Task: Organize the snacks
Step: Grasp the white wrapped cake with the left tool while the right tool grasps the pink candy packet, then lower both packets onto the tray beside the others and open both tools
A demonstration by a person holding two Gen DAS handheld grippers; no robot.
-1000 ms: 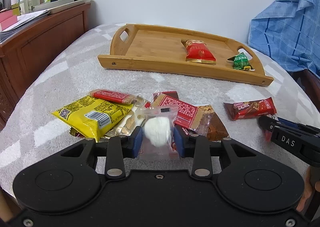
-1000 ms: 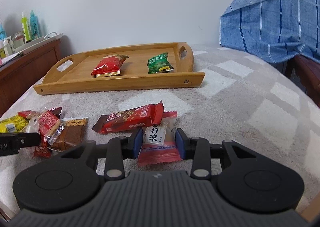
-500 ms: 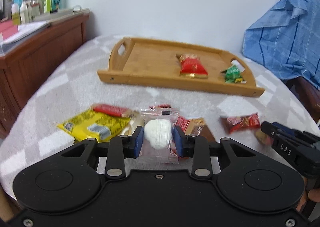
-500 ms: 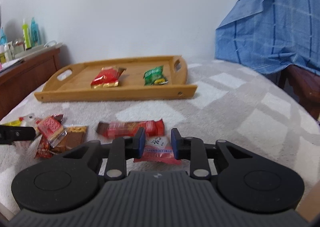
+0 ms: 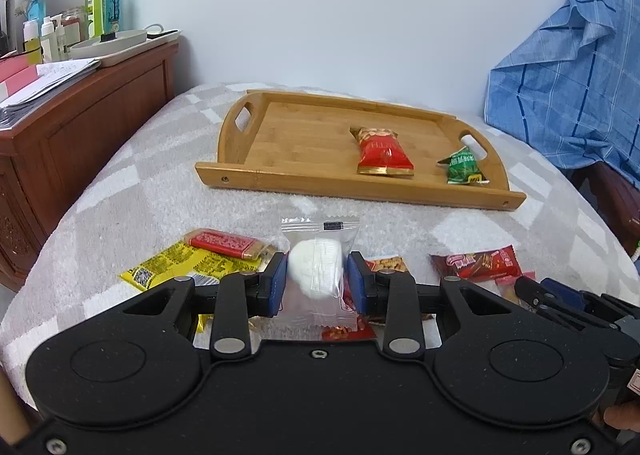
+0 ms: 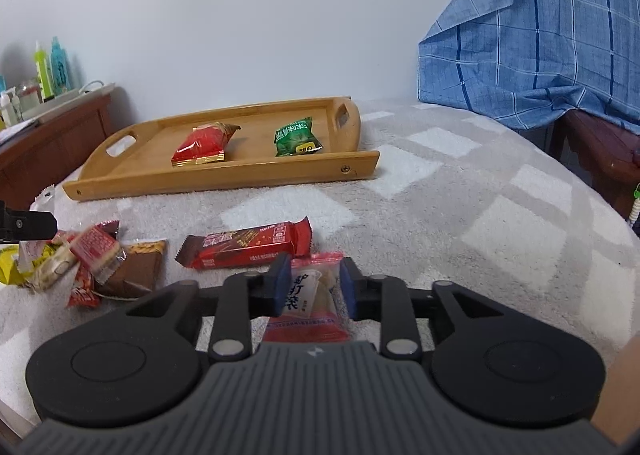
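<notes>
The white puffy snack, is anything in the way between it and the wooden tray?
Nothing visible. The left gripper holds the white snack above the pile, with only bare blanket before the wooden tray.

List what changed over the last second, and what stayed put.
Both grippers lifted their catches off the blanket: the left gripper raised the clear-wrapped white snack, the right gripper the pink-wrapped snack. Both stayed clamped. The tray, its red packet and green packet did not move.

Bare blanket [image 5: 168,191] before tray [image 5: 352,183], snack pile [image 5: 208,259] left
</notes>
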